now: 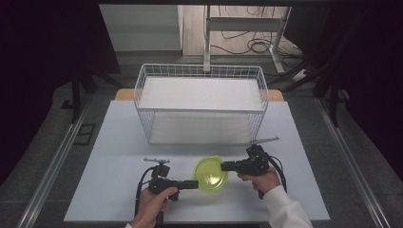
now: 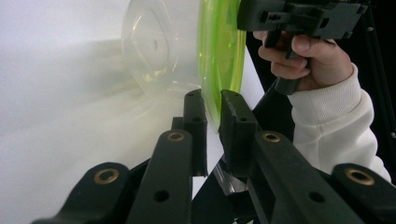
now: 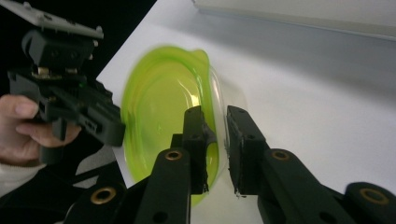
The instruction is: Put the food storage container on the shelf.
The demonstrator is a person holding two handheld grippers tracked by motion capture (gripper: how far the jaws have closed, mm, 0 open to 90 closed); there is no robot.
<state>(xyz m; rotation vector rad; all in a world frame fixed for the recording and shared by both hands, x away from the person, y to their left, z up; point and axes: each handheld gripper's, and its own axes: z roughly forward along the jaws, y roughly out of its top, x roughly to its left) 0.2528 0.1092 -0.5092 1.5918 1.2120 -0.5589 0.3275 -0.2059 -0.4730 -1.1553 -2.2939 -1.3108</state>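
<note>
A clear plastic bowl [image 2: 154,46] with a translucent green lid [image 1: 210,174] is at the front middle of the white table [image 1: 119,156]. My left gripper [image 1: 196,184] comes at it from the left, and its jaws are shut on the green lid's [image 2: 222,51] edge. My right gripper [image 1: 223,166] meets it from the right. In the right gripper view its jaws are closed on the bowl's clear rim [image 3: 218,100], with the green lid [image 3: 159,107] just left of them. The left gripper [image 3: 70,98] shows beyond the lid, and the right gripper [image 2: 299,16] shows beyond the left one.
A white wire basket [image 1: 142,76] with a white shelf board inside stands at the back middle of the table. Bare tabletop lies to the left and right of the hands. Cables and a desk frame [image 1: 280,28] are on the floor beyond.
</note>
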